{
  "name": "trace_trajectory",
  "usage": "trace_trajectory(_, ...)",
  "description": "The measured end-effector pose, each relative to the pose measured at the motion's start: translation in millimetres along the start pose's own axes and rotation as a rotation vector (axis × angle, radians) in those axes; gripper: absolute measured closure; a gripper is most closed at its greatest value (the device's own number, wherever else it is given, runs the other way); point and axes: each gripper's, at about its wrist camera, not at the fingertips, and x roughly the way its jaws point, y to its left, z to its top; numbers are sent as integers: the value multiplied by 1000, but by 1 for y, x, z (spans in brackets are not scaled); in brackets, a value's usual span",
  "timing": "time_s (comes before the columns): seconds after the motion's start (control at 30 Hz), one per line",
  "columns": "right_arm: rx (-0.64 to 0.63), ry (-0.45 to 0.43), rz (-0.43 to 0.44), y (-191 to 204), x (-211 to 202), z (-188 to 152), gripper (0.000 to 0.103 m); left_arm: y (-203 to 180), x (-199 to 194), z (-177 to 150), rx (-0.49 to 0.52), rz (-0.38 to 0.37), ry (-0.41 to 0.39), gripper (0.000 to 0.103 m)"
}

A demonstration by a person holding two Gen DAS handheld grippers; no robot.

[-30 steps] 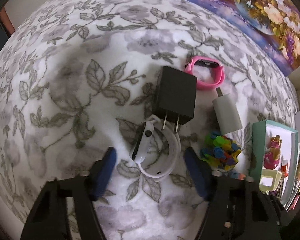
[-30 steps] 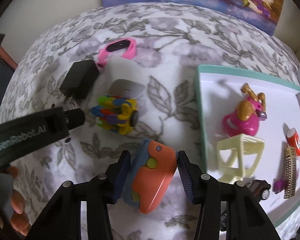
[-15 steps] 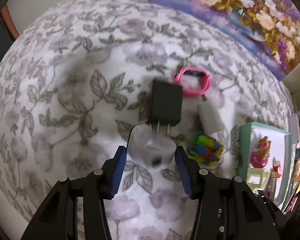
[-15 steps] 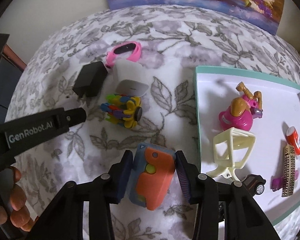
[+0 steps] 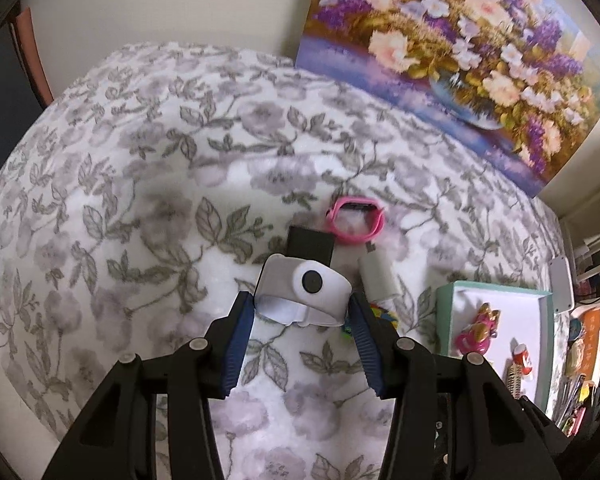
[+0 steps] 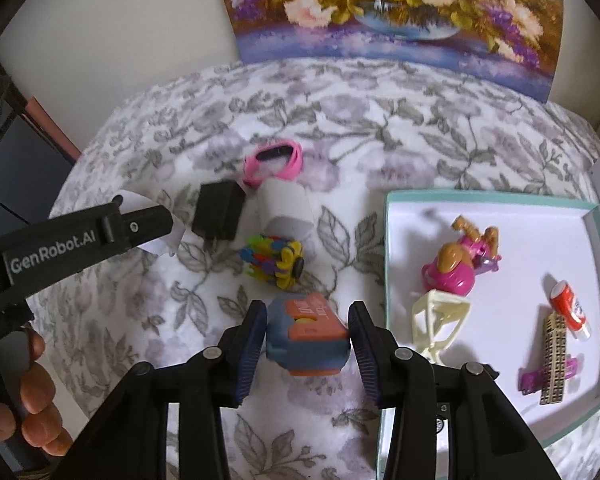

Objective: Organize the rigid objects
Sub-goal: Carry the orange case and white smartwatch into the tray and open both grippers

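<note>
black charger [image 5: 311, 243]: its near end is lying hidden behind the white watch [image 5: 304, 289]; prongs not showing
colourful toy [image 5: 382, 314]: only slivers are peeking out beside the white watch
tray [image 5: 444, 312]: its right part is running out of the left wrist view
toy car [image 6: 440, 420]: sitting behind the right gripper's arm, beside the tray; mostly hidden

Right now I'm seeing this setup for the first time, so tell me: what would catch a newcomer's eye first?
Probably the flower painting leaning against the wall behind the floral blanket. Next, each gripper holds something: the left gripper has a white watch in its jaws, the right gripper an orange-and-blue toy. To the right sits a white tray with a teal rim, holding small toys.
</note>
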Motion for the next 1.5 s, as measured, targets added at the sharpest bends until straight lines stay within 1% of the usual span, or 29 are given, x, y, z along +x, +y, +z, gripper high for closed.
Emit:
trace_trajectory(0.23, 33, -68, 23, -13, -31, 6, 58, -18, -24, 0, 18, -29, -57, 52)
trace_trajectory(0.37, 68, -122, 16, -31, -53, 11, 58, -43, -36, -4, 72, -52, -84, 52)
trace_trajectory(0.53, 158, -178, -31, -73, -79, 14, 58, -82, -41, -15, 153, -94, -88, 52)
trace_trajectory(0.67, 234, -199, -99, -114, -92, 9, 58, -115, -37, -29, 227, -107, -69, 52)
trace_trajectory(0.73, 271, -193, -140, -134, -94, 5, 58, -136, -34, -38, 277, -116, -55, 52)
trace_trajectory(0.83, 320, -169, -174, -161, -91, -2, 58, -160, -28, -50, 329, -125, -31, 52)
trace_trajectory(1.0, 369, -115, -216, -191, -80, -13, 58, -188, -6, -68, 363, -151, 53, 52)
trace_trajectory(1.13, 383, -85, -203, -202, -71, -19, 58, -200, 11, -80, 382, -136, 95, 52)
trace_trajectory(1.23, 386, -76, -201, -204, -68, -20, 58, -206, 18, -86, 400, -120, 112, 51)
trace_trajectory(1.3, 384, -74, -196, -204, -68, -20, 57, -207, 22, -87, 407, -106, 117, 51)
trace_trajectory(1.5, 377, -63, -191, -202, -64, -20, 57, -206, 31, -90, 408, -105, 140, 51)
